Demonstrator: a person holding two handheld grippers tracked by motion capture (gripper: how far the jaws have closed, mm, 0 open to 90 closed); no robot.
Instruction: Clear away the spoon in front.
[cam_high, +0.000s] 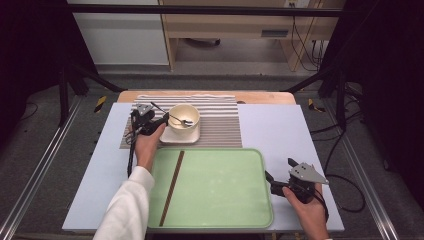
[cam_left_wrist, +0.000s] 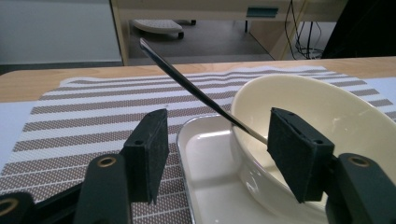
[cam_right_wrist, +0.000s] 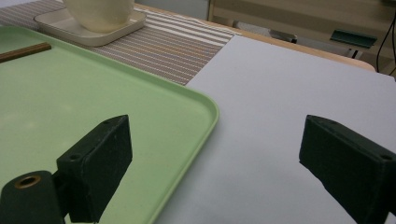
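A cream bowl (cam_high: 184, 117) stands on a square white plate (cam_high: 167, 140) on the striped placemat (cam_high: 220, 120). A spoon (cam_high: 175, 117) lies in the bowl, its dark handle (cam_left_wrist: 187, 81) slanting up and out to the left. My left gripper (cam_high: 162, 120) sits at the bowl's left side. In the left gripper view its jaws (cam_left_wrist: 224, 144) are apart, with the plate's edge (cam_left_wrist: 205, 154) and the bowl's wall (cam_left_wrist: 327, 107) between them; I see no pad pressing. My right gripper (cam_high: 278, 168) rests open right of the green tray (cam_high: 210, 185), its jaws (cam_right_wrist: 217, 140) holding nothing.
A brown chopstick (cam_high: 172, 187) lies lengthwise on the tray's left part, its tip (cam_right_wrist: 23, 51) also in the right gripper view. A pale sheet (cam_high: 280, 130) covers the table, with bare sheet right of the placemat. Black frame posts stand at both sides.
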